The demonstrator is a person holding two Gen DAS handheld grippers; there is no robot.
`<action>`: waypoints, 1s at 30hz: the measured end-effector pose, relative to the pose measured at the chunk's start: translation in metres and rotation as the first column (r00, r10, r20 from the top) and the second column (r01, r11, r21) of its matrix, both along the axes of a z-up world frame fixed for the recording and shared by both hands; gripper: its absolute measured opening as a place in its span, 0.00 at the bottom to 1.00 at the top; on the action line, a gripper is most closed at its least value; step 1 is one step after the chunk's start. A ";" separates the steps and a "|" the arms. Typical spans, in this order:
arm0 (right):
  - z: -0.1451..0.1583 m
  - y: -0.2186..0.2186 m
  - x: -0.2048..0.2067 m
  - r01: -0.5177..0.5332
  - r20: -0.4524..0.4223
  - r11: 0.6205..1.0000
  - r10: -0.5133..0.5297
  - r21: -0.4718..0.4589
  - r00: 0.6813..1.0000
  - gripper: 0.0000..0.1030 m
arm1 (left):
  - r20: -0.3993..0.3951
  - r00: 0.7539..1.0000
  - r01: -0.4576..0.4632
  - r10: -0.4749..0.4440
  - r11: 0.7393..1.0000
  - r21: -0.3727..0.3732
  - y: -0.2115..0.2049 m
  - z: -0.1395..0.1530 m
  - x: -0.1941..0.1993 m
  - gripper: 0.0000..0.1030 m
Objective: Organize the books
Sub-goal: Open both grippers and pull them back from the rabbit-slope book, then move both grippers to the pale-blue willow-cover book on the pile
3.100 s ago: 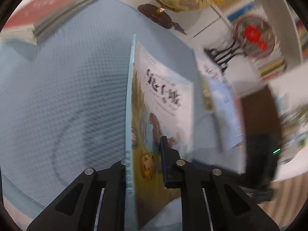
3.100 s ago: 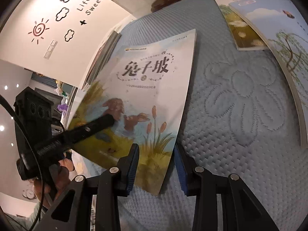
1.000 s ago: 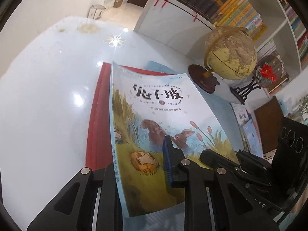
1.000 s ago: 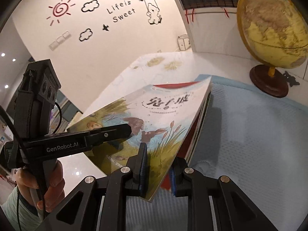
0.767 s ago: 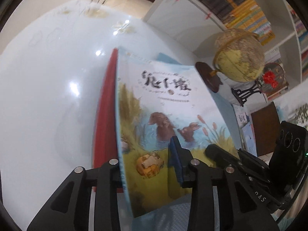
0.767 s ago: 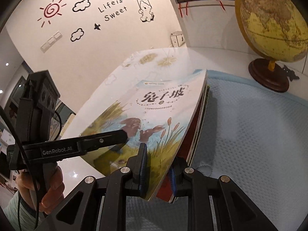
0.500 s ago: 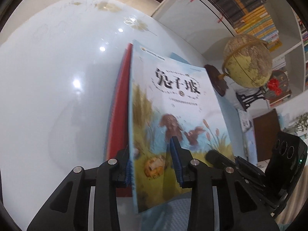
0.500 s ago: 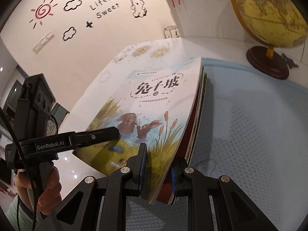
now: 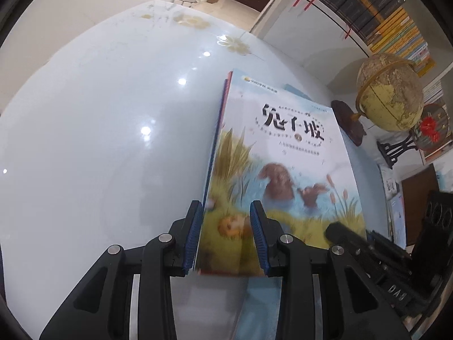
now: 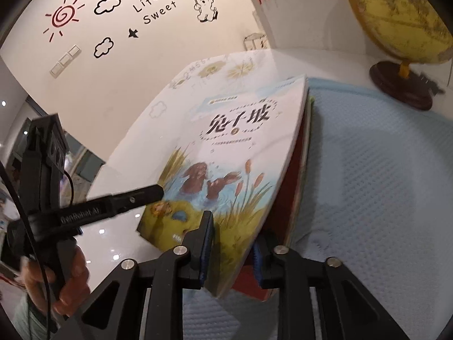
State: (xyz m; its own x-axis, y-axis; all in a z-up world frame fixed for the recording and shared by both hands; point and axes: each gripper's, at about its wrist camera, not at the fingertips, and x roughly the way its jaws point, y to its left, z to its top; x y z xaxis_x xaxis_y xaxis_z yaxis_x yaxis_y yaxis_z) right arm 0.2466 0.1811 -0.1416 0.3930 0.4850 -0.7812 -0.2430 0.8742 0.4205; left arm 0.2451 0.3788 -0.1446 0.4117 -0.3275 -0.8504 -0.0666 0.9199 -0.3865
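Note:
The rabbit picture book (image 9: 283,147) lies on top of a stack whose red book (image 10: 288,175) shows under its right edge. My left gripper (image 9: 226,236) stands open across the book's near left corner, one pad beside the spine edge and the other over the cover. My right gripper (image 10: 232,249) straddles the near right corner. Its jaws are opening, with the book's corner between them and a gap showing. The rabbit picture book (image 10: 235,147) still curves up slightly at that side. The left gripper's finger (image 10: 136,195) reaches in over the cover.
The stack sits where the glossy white table (image 9: 99,141) meets a blue quilted mat (image 10: 382,198). A globe (image 9: 390,96) on a wooden base stands behind on the right. More books (image 9: 393,198) lie farther right. A person's hand (image 10: 70,277) holds the left gripper's handle.
The rabbit book has come down from a tilted hold to lie nearly flat on the red-topped stack. Both grippers sank with it, and their jaws have spread apart, the right one last.

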 end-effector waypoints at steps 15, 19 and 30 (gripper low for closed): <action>-0.002 -0.147 -0.067 0.197 -0.178 0.960 -0.162 0.201 0.971 0.52 | 0.078 0.992 -0.098 0.100 0.995 -0.033 -0.059 0.051 -0.094 0.31; 0.007 -0.210 -0.091 0.246 -0.177 0.947 -0.211 0.205 0.961 0.52 | 0.097 0.994 -0.051 0.059 0.995 -0.081 -0.125 0.067 -0.104 0.31; 0.041 -0.394 -0.178 0.402 -0.105 0.902 -0.389 0.157 0.915 0.53 | 0.136 0.961 0.247 -0.239 0.968 -0.042 -0.339 0.088 -0.119 0.31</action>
